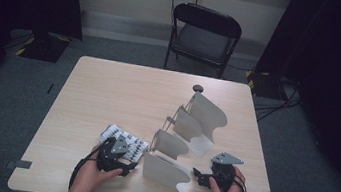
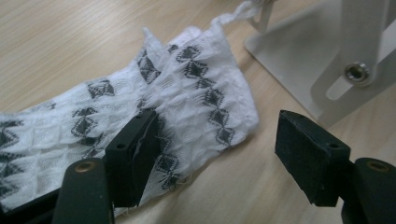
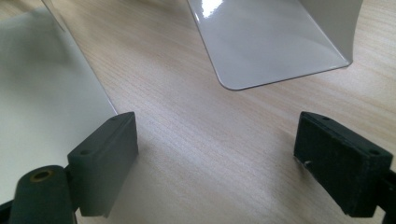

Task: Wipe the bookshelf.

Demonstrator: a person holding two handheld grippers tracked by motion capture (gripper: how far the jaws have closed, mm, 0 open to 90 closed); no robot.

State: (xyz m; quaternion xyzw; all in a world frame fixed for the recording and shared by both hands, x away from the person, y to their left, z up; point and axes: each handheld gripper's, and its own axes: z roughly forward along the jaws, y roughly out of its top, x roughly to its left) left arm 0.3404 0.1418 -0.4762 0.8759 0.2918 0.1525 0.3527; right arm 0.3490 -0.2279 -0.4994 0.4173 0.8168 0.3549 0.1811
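Hand-held gripper (image 2: pixel 219 154) astride patterned cloth (image 2: pixel 187 93)

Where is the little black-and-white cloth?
In the high view the cloth lies on the table near the front edge, under the left claw, left of the white rack.

In the high view, the left half and the whole far strip of the surface (image 1: pixel 109 87) lie bare, giving open passage there. A row of white curved dividers on a rack (image 1: pixel 188 134) runs diagonally from the lower middle up to right of centre, walling the two sides apart. The patterned cloth (image 1: pixel 124 140) lies just left of the rack's near end, narrowing that gap. A small dark knob (image 1: pixel 198 88) sits beyond the rack's far end. In the right gripper view, bare wood shows between two divider plates (image 3: pixel 275 42).
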